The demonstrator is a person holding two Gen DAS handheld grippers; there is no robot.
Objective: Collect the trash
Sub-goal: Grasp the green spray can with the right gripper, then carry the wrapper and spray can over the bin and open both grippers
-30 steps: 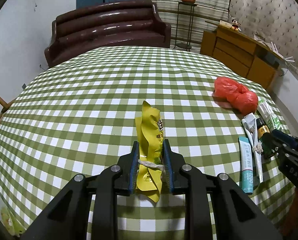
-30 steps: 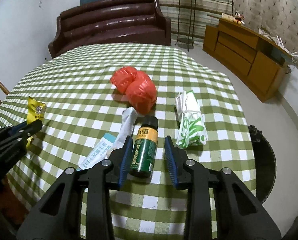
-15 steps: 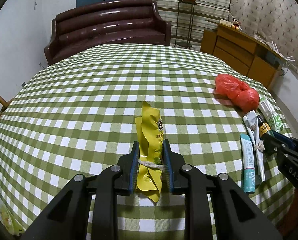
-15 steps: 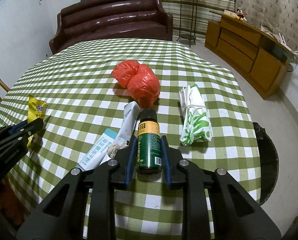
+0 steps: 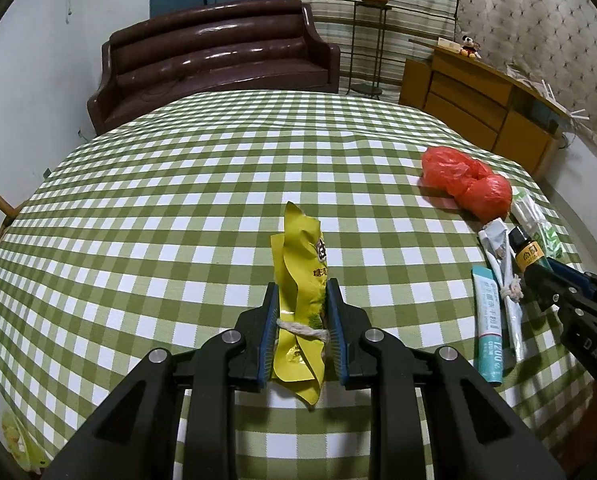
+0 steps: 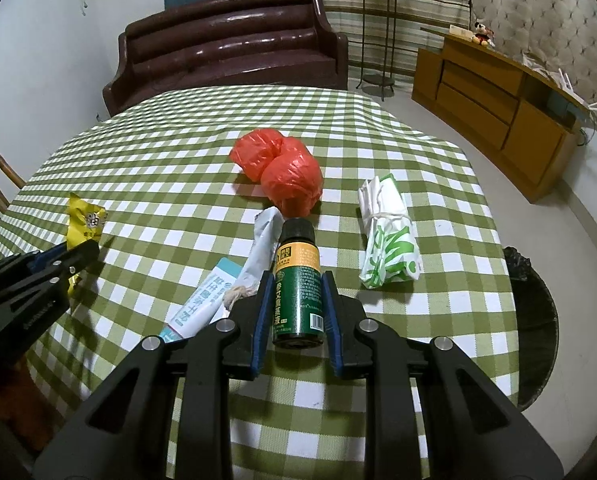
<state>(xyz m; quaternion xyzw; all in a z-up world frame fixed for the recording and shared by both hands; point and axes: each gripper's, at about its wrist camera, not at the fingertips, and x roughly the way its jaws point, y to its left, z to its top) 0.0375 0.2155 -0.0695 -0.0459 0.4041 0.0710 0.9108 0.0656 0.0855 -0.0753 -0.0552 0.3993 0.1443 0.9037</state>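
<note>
We have both grippers loaded: the left gripper [image 5: 302, 330] pinches the yellow wrapper [image 5: 300, 280] at its string-tied waist, and the right gripper [image 6: 294, 304] has just closed its jaws on the green bottle [image 6: 297, 286]. The bottle's long axis runs straight ahead along the fingers, cap pointing away toward the red bag [image 6: 286, 176]. What matters next, we judge, is the bin [image 6: 532, 320]: it sits on the floor off the right edge of the surface [image 6: 158, 152], nearest the right gripper. The bottle should travel right and down; the wrapper must cross the whole surface.
</note>
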